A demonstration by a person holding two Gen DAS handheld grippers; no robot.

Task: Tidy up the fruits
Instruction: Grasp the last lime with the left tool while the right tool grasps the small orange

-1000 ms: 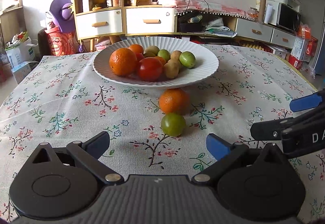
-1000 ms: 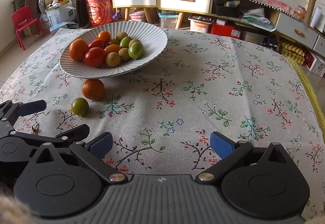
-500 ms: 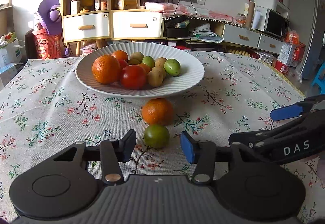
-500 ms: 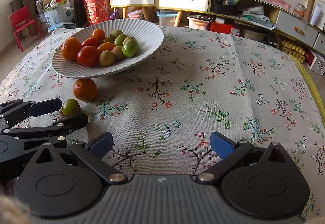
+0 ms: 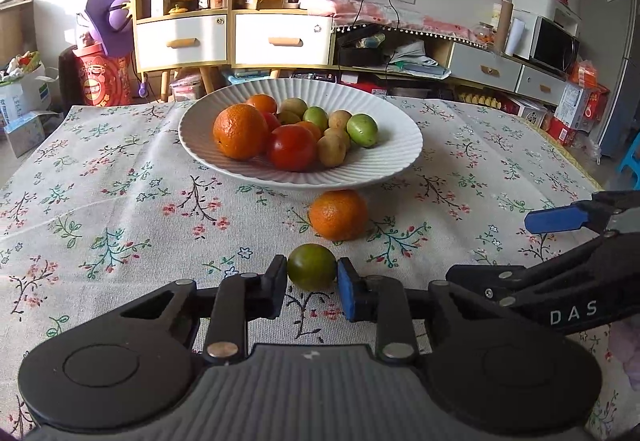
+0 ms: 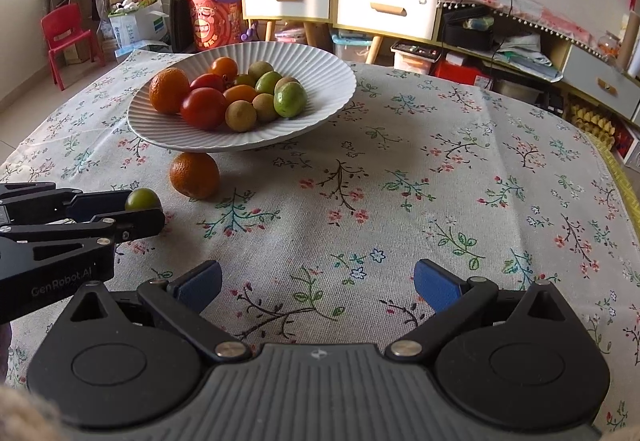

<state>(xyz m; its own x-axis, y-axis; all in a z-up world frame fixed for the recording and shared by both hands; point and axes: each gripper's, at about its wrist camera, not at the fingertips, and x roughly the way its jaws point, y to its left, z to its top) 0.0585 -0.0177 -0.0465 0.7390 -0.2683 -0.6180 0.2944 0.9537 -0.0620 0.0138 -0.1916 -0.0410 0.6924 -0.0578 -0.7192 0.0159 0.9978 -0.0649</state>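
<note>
Black-fingered left gripper (image 5: 312,281) clamps the small round green fruit (image 5: 311,267) on the floral tablecloth (image 5: 120,209), just before the loose orange (image 5: 338,215) beside the white ribbed bowl (image 5: 400,149). From the right wrist, the right gripper (image 6: 318,281) gapes wide, holding nothing, over bare cloth, well apart from that green fruit (image 6: 143,199).

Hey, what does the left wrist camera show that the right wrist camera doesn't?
Only the left wrist view shows both pads touching the green fruit inside the left gripper, plus the microwave. Only the right wrist view shows the right gripper with its jaws wide open over bare cloth, plus a red chair. Both show the white plate of fruit and the loose orange on the tablecloth.
</note>
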